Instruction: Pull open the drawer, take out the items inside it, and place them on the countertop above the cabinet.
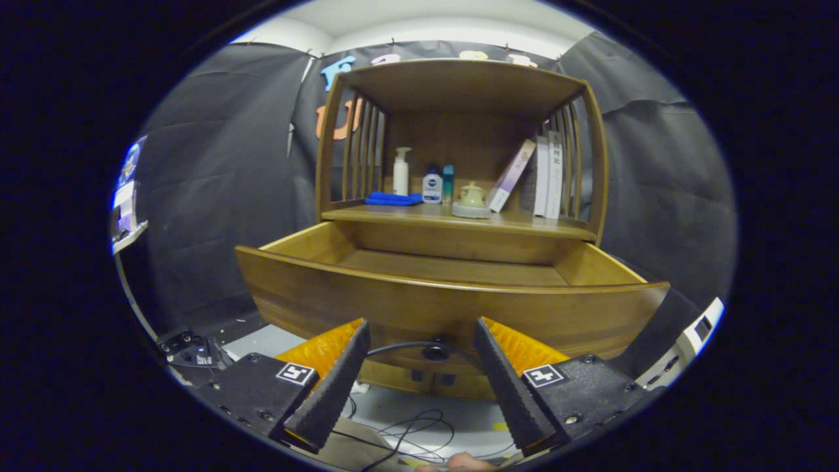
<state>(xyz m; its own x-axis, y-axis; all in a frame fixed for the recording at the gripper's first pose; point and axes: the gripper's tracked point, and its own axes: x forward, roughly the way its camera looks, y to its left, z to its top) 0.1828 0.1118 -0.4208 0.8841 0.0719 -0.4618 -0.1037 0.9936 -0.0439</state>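
Nearest, the gripper point(423, 331) has its two fingers spread wide apart with nothing between them; neither finger touches the wood. Just beyond the gap between the fingertips sits the dark round knob point(436, 353) on the drawer front, with a black cable point(400, 347) arcing past it. More loose cables point(413, 436) lie on the pale floor below the fingers.

Next out, the drawer point(452, 305) is pulled open, its curved front panel running from left to right just ahead of the fingers. What can be seen of its inside is bare wooden bottom; the near part of the interior is hidden behind the front panel.

Farther back, the countertop point(419, 215) above the drawer carries, left to right: a folded blue cloth point(393, 198), a white pump bottle point(400, 172), a small white-and-blue bottle point(431, 185), a slim teal bottle point(448, 183), a pale lidded pot point(471, 198) on a round base, and several books point(539, 174), one leaning against the others. A slatted wooden hutch point(459, 82) roofs the shelf.
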